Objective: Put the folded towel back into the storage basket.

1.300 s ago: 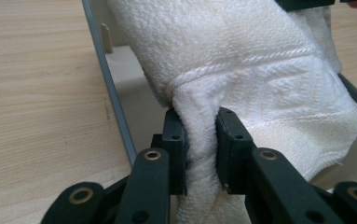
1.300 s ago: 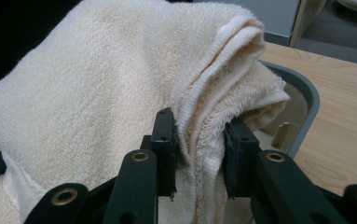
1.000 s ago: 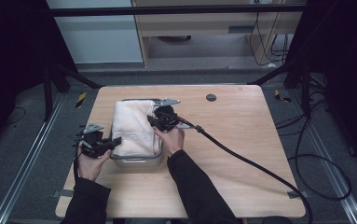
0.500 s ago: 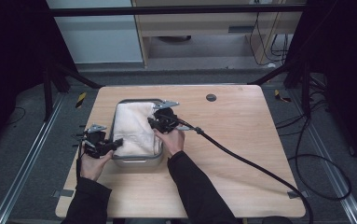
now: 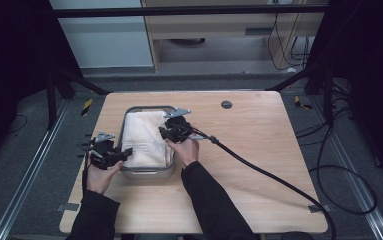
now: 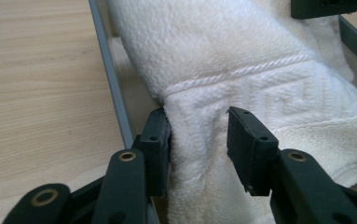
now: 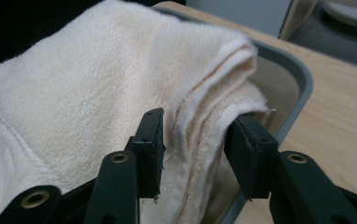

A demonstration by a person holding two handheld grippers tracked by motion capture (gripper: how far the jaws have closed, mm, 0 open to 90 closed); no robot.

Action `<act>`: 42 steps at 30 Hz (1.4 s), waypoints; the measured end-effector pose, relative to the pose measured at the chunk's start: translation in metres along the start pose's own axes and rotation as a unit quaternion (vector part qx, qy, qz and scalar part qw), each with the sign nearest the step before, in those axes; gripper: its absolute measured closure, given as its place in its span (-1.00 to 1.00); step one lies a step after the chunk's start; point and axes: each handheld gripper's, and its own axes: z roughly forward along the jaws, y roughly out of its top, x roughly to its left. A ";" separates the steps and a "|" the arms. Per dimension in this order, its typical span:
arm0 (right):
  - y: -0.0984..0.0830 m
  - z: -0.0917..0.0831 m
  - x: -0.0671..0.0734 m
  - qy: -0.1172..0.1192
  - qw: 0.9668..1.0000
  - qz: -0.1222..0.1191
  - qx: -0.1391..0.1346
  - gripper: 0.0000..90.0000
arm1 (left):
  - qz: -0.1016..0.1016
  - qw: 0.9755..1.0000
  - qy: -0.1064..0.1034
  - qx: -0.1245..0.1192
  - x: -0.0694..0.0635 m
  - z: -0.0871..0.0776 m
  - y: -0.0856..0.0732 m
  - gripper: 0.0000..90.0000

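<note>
Nearest the person, at 7 o'clock on the wooden table [image 5: 259, 165], the left gripper [image 5: 127, 152] is held at the near left corner of the grey metal tray [image 5: 146, 173]. Its jaws have just been opening and stand released, a fold of the white towel [image 5: 146, 137] loose between them. Farther off, at the tray's 3 o'clock rim, the right gripper [image 5: 162, 132] has likewise just been opening, the towel's folded edge slack between its jaws. The towel lies inside the tray.
</note>
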 end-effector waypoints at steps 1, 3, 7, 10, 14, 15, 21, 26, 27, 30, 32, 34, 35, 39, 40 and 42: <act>0.001 -0.002 -0.001 -0.002 1.000 -0.008 -0.002 0.28 | 0.002 1.000 0.003 -0.010 0.000 -0.003 0.001 0.26; 0.004 -0.006 0.000 -0.001 1.000 -0.012 -0.015 0.27 | 0.000 1.000 0.001 -0.024 0.000 -0.007 0.002 0.25; 0.009 -0.014 0.000 0.003 1.000 -0.010 -0.028 0.25 | 0.003 0.999 -0.002 -0.040 -0.002 -0.015 0.005 0.24; 0.016 -0.026 -0.001 0.004 0.999 -0.013 -0.037 0.19 | 0.006 0.998 -0.008 -0.055 -0.004 -0.024 0.008 0.23; 0.020 -0.042 -0.005 0.008 0.999 -0.010 -0.048 0.08 | 0.011 0.998 -0.013 -0.066 -0.008 -0.030 0.009 0.19; 0.020 -0.047 -0.007 0.008 0.999 -0.011 -0.052 0.05 | 0.016 0.997 -0.015 -0.075 -0.011 -0.034 0.009 0.18; 0.018 -0.077 -0.018 0.007 0.998 -0.007 -0.068 -0.17 | 0.041 0.995 -0.022 -0.088 -0.021 -0.040 0.006 0.02; 0.010 -0.097 -0.028 0.009 0.997 -0.001 -0.078 -0.31 | 0.048 0.994 -0.023 -0.099 -0.026 -0.042 0.004 -0.12; 0.007 -0.102 -0.031 0.009 0.997 -0.002 -0.079 -0.34 | 0.050 0.993 -0.024 -0.101 -0.027 -0.042 0.004 -0.15; -0.003 -0.116 -0.038 0.007 0.997 -0.001 -0.082 -0.44 | 0.060 0.992 -0.023 -0.105 -0.030 -0.043 0.001 -0.22; -0.015 -0.130 -0.046 0.006 0.996 0.001 -0.084 -0.52 | 0.068 0.992 -0.024 -0.107 -0.032 -0.045 -0.003 -0.25; -0.025 -0.139 -0.053 0.004 0.997 0.005 -0.083 -0.56 | 0.072 0.991 -0.025 -0.109 -0.033 -0.047 -0.007 -0.28; -0.031 -0.143 -0.056 0.004 0.996 0.009 -0.083 -0.57 | 0.074 0.991 -0.026 -0.109 -0.033 -0.048 -0.009 -0.29; -0.052 -0.159 -0.069 -0.007 0.997 0.018 -0.078 -0.64 | 0.080 0.990 -0.023 -0.110 -0.031 -0.051 -0.018 -0.32; -0.060 -0.164 -0.074 -0.012 0.997 0.022 -0.078 -0.65 | 0.080 0.990 -0.024 -0.111 -0.030 -0.052 -0.020 -0.33; -0.071 -0.171 -0.082 -0.016 0.996 0.030 -0.078 -0.66 | 0.083 0.990 -0.025 -0.110 -0.028 -0.053 -0.025 -0.35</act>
